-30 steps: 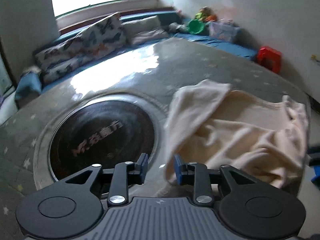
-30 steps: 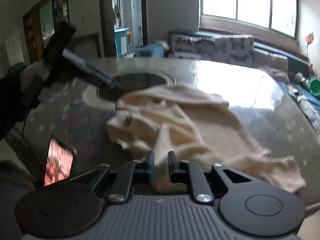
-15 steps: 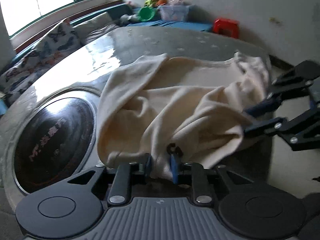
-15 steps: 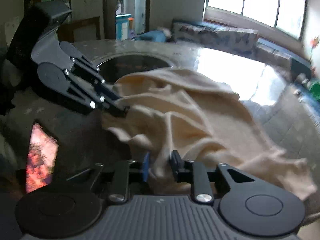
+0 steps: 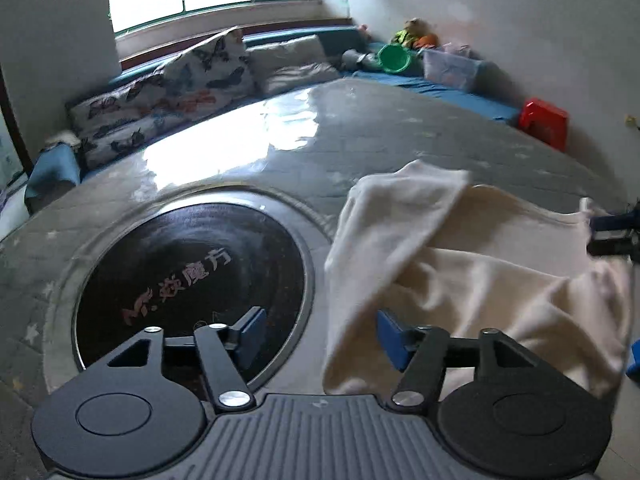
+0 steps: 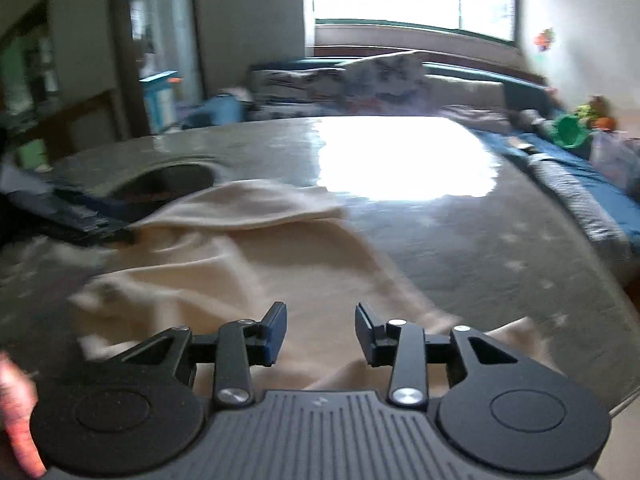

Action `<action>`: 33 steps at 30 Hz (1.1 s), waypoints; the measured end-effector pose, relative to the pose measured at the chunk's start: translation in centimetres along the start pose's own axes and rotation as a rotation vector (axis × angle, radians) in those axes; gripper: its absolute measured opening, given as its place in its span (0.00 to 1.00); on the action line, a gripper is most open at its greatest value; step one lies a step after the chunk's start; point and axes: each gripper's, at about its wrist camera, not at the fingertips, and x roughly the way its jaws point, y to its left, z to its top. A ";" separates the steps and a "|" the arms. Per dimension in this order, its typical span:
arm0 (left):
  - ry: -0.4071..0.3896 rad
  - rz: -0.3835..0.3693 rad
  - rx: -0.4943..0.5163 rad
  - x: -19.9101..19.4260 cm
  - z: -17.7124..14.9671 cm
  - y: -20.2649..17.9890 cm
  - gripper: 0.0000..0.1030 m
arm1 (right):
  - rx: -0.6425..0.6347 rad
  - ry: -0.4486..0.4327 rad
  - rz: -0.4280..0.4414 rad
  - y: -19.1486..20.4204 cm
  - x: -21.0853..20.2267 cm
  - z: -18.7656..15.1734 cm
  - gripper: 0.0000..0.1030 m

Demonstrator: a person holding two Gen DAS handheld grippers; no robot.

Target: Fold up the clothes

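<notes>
Both grippers now released, cream garment on glossy grey table, cushioned window bench

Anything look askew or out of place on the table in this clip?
Yes: the cream garment lies rumpled, not flat, one flap folded over itself beside the dark round inset. It reaches the table's near edge. Both grippers are open, holding nothing.

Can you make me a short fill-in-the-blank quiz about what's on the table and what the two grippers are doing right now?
1. The cream garment lies on the grey ____.
2. The left gripper has its jaws ____.
3. The right gripper holds ____ between its fingers.
4. The black disc set into the table is ____ in shape.

Missing words: table; open; nothing; round
</notes>
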 end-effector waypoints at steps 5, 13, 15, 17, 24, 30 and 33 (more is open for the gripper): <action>0.050 -0.030 -0.010 1.6 0.1 0.2 0.44 | 0.017 0.066 -0.066 -2.1 4.6 0.8 0.48; 0.023 -0.021 -0.088 -1.0 -1.0 3.7 0.10 | -0.035 0.093 -0.029 1.3 9.3 3.8 0.10; 0.013 -0.002 -0.108 -2.0 -1.5 4.9 0.10 | -0.049 0.097 -0.018 2.2 10.4 4.5 0.10; 0.010 0.022 -0.141 -3.1 -2.4 6.3 0.10 | -0.071 0.101 -0.003 3.5 11.7 5.6 0.09; 0.025 0.123 -0.277 -7.5 -7.2 11.1 0.10 | -0.193 0.111 0.082 12.7 19.0 12.4 0.09; 0.047 0.217 -0.364 -11.3 -11.7 13.4 0.11 | -0.281 0.080 0.218 22.4 22.3 16.0 0.11; 0.061 0.246 -0.396 -12.4 -13.1 14.5 0.15 | -0.314 0.046 0.272 24.3 21.1 16.7 0.16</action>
